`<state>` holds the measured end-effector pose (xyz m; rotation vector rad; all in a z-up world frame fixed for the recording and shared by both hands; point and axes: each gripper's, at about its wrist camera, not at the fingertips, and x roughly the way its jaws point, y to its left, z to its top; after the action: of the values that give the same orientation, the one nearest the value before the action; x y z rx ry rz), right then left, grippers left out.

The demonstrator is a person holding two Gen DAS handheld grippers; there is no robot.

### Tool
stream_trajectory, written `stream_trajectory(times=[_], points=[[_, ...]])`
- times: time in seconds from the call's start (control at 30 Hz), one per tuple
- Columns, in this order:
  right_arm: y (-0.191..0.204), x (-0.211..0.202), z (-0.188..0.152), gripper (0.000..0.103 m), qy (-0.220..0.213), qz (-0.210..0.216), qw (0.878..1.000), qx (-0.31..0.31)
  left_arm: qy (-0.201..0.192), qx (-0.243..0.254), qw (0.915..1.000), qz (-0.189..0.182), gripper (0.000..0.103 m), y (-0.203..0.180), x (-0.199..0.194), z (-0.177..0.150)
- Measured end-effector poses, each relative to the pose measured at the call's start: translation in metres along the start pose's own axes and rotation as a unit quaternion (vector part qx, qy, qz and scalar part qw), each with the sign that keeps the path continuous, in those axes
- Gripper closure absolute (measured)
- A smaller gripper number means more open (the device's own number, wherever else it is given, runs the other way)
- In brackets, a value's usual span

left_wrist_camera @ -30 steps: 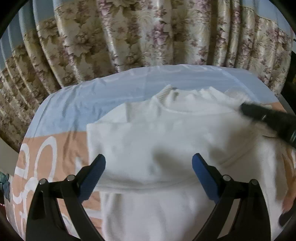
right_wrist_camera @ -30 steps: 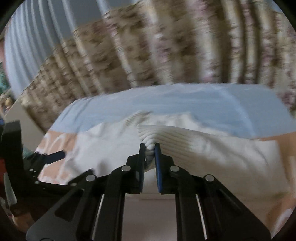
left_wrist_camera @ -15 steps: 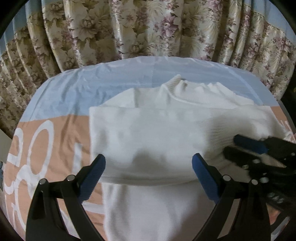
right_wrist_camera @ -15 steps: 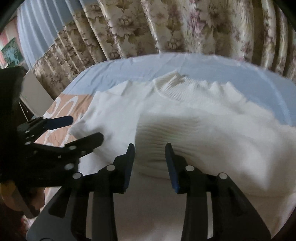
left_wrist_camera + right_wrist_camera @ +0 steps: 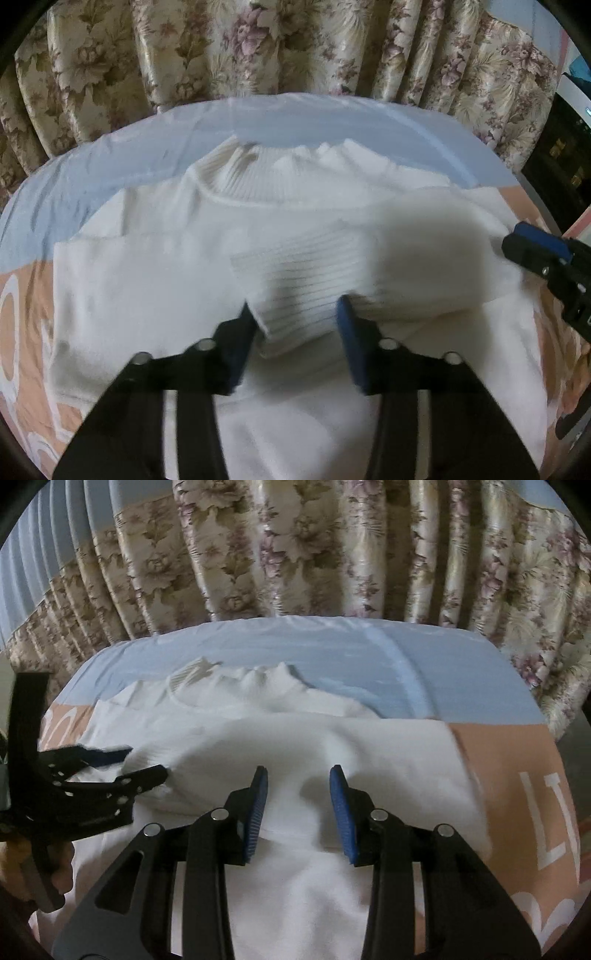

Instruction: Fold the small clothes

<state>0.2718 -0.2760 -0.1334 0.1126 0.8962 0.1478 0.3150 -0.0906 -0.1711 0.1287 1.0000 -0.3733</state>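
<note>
A white sweater [image 5: 155, 280] lies on the bed [image 5: 110, 173]; the left gripper [image 5: 295, 321] fingers straddle its ribbed cuff [image 5: 306, 273], spread; right gripper [image 5: 297, 797] fingers also spread

Floral pleated curtains [image 5: 280, 48] hang from 9 to 3 o'clock behind a bed sheet [image 5: 332, 657], pale blue, peach nearer. Dark cabinet [image 5: 561, 158] at 3 o'clock.

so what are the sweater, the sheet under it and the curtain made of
Sweater: looks like a soft white knit, matte; ribbing shows on the cuff and collar.
Sheet: thin woven cloth, likely cotton or a blend; matte, fine creases, printed blue and peach.
Curtain: woven floral fabric with a slight sheen along the pleats, possibly polyester or satin weave.
</note>
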Motion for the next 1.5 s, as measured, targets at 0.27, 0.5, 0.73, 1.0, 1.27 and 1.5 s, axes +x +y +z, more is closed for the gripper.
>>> stream_trajectory(times=[0.27, 0.5, 0.73, 1.0, 1.27, 1.5], points=[[0.005, -0.004, 0.003, 0.067, -0.014, 0.004, 1.0, -0.003, -0.065, 0.025, 0.9975, -0.013, 0.096, -0.008, -0.046, 0.016], [0.027, -0.002, 0.015, 0.067, -0.024, 0.022, 0.999, -0.013, -0.112, 0.041, 0.9906, 0.066, 0.096, 0.042, -0.1, 0.021], [0.047, 0.035, 0.008, 0.067, 0.026, 0.032, 0.999, -0.024, -0.018, -0.067, 0.9963, 0.05, 0.096, 0.131, -0.056, -0.025], [0.04, 0.036, 0.002, 0.058, 0.043, 0.016, 0.997, -0.059, -0.019, -0.079, 0.9956, 0.048, 0.061, 0.142, -0.062, -0.046], [-0.037, 0.016, 0.018, 0.048, 0.02, -0.023, 0.999, 0.039, -0.068, -0.071, 0.9927, 0.07, 0.018, 0.136, -0.1, -0.026], [-0.072, 0.044, 0.015, 0.049, 0.049, -0.018, 0.991, 0.122, -0.021, -0.043, 0.9977, 0.048, 0.019, 0.107, -0.038, -0.008]])
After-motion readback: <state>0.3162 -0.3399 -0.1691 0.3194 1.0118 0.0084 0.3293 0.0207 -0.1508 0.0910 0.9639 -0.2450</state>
